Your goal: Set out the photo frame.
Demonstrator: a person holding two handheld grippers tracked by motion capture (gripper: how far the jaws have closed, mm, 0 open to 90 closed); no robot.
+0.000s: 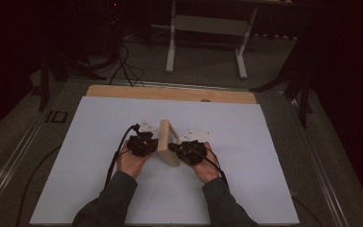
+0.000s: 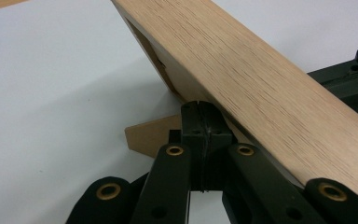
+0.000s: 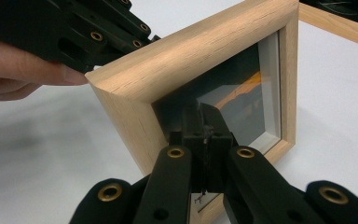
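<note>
Wooden frame (image 1: pixel 168 142) upright on white sheet (image 1: pixel 85 161) | left gripper (image 2: pixel 200 116) fingers clenched | right gripper (image 3: pixel 204 122) fingers clenched

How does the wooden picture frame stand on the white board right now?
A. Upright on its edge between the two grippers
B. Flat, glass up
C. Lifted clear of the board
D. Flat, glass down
A: the wooden picture frame stands on edge on the white board, the left gripper and right gripper on either side.
</note>
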